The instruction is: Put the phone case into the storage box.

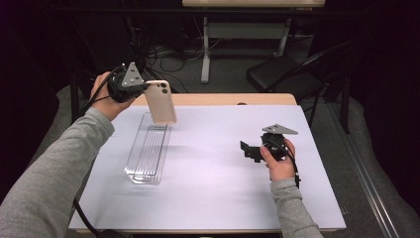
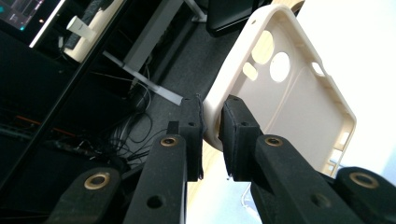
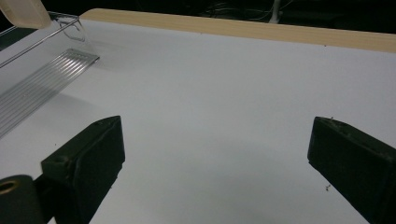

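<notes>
The left gripper (image 2: 211, 140) is clamped on the edge of a beige phone case (image 2: 289, 88); in the left gripper view its two black pads (image 2: 236, 135) pinch the case's rim near the corner that carries the camera cut-outs, and the case's hollow inner side faces the camera. In the high view the left gripper (image 1: 144, 88) holds the phone case (image 1: 161, 101) raised in the air, roughly upright, above the far end of a clear plastic tray (image 1: 147, 148) that lies lengthwise on the left part of the white table (image 1: 213, 178). The case does not touch the tray. The right gripper (image 3: 215, 154) rests low over the table with its jaws wide apart and nothing between them. In the high view the right gripper (image 1: 246, 148) sits at the right of the table, well apart from the tray, and points toward it.
</notes>
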